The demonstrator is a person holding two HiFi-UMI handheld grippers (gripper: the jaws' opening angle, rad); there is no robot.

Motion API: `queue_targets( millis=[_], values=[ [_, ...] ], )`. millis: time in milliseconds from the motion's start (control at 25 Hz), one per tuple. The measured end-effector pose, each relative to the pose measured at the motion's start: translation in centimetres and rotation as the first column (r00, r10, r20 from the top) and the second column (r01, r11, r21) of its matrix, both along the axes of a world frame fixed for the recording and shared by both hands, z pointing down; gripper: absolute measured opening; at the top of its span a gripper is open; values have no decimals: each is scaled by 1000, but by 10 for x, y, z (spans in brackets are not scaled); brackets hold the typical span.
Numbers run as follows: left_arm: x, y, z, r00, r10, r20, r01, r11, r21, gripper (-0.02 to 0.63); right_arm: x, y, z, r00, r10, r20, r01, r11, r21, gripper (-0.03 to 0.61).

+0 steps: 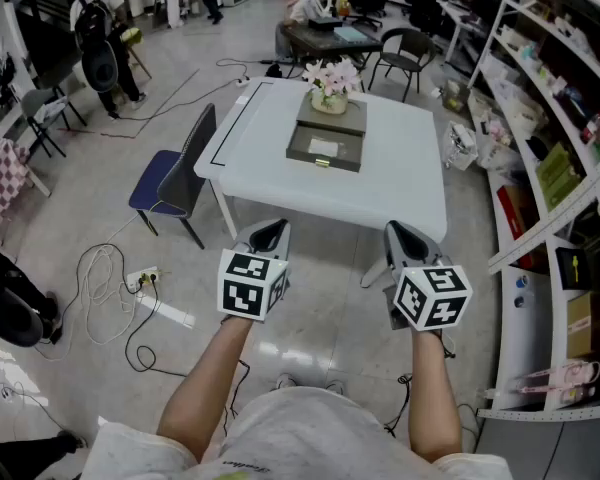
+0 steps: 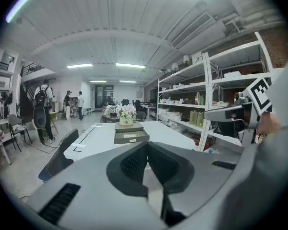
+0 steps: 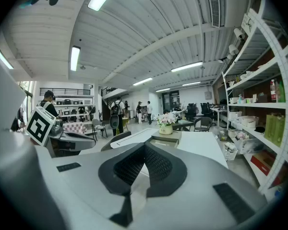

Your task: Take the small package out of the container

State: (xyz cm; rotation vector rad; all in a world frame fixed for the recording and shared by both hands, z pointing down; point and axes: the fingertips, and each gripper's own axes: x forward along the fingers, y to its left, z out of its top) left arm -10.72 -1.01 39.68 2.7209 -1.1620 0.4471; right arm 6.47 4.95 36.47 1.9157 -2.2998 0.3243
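Note:
A grey box-shaped container (image 1: pixel 325 146) with a small gold handle lies on the white table (image 1: pixel 400 183), under a pot of pale flowers (image 1: pixel 330 83). A pale rectangle shows on its lower front part; whether that is the small package I cannot tell. The person holds both grippers low over the floor, short of the table's near edge. My left gripper (image 1: pixel 270 234) and right gripper (image 1: pixel 404 236) are shut, with nothing between the jaws. The left gripper view has its closed jaws (image 2: pixel 147 145) aimed at the container (image 2: pixel 130 134). In the right gripper view the closed jaws (image 3: pixel 145 146) point toward the container (image 3: pixel 165 139).
A blue chair (image 1: pixel 175 178) stands at the table's left side. Cables and a power strip (image 1: pixel 145 278) lie on the floor to the left. Stocked white shelves (image 1: pixel 560 168) run along the right. People, chairs and desks fill the back of the room.

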Motion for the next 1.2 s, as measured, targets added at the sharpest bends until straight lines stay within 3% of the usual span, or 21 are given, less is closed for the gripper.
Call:
queue_targets(
  millis=[600,1200],
  values=[
    [-16,-53,7,1000,9,-21,-9,1000,-4,5,-8,-60,11,999,34,-8,-34,999,-1,8],
    [42,-144,13,999,-28,-19,28,999,-24,5,45,-163,28,999,-34,15,34,999,-19,55]
  ],
)
